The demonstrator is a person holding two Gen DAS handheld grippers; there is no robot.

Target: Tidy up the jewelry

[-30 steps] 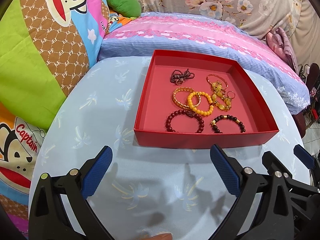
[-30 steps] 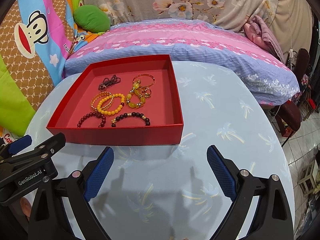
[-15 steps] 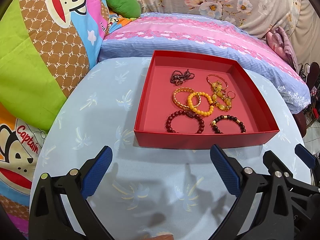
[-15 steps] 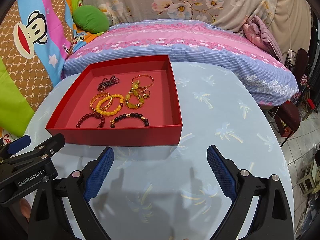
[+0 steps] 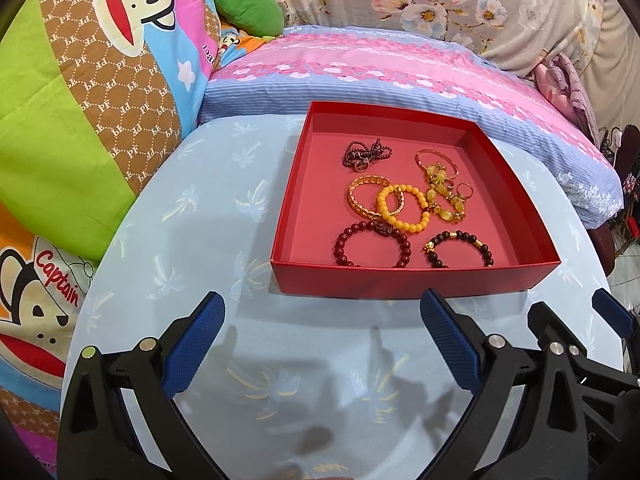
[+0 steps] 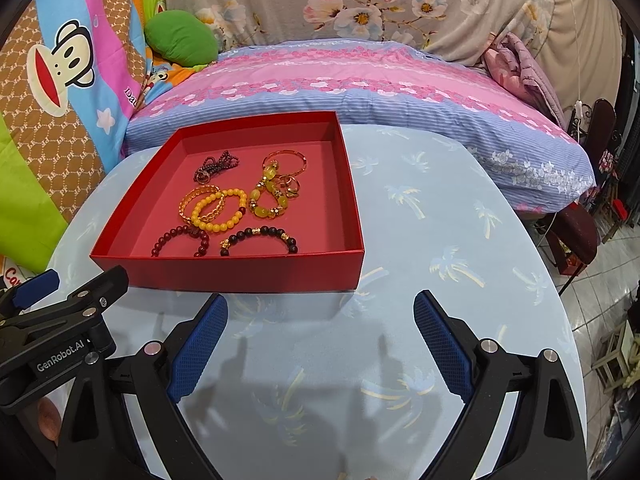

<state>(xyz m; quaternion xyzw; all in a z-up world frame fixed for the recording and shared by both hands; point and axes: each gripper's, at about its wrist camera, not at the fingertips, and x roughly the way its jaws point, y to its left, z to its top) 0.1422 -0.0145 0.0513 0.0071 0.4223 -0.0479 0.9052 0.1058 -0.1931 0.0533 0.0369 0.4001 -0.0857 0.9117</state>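
Observation:
A red box (image 5: 400, 280) (image 6: 224, 276) sits on a round table with a light blue palm-print cloth. Inside lie a yellow bead bracelet (image 5: 402, 208) (image 6: 219, 210), a dark red bead bracelet (image 5: 374, 242) (image 6: 180, 240), a black bead bracelet with gold charms (image 5: 460, 246) (image 6: 258, 238), a gold bangle (image 5: 362, 196), a dark bead chain (image 5: 364, 154) (image 6: 214, 166) and yellow-stone jewelry with gold rings (image 5: 444, 194) (image 6: 276, 190). My left gripper (image 5: 320, 344) stands open in front of the box, nothing between its fingers. My right gripper (image 6: 320, 340) is open too, near the box's right front corner.
A bed with a pink and blue cover (image 5: 400, 72) runs behind the table. Cartoon-print bedding (image 5: 80, 100) and a green cushion (image 5: 248, 8) lie to the left. The table's right edge (image 6: 568, 320) drops to a tiled floor with a stool (image 6: 616, 356).
Both views have shifted only slightly; the box sits a touch farther left in the right wrist view. Both grippers stay open and the jewelry has not moved.

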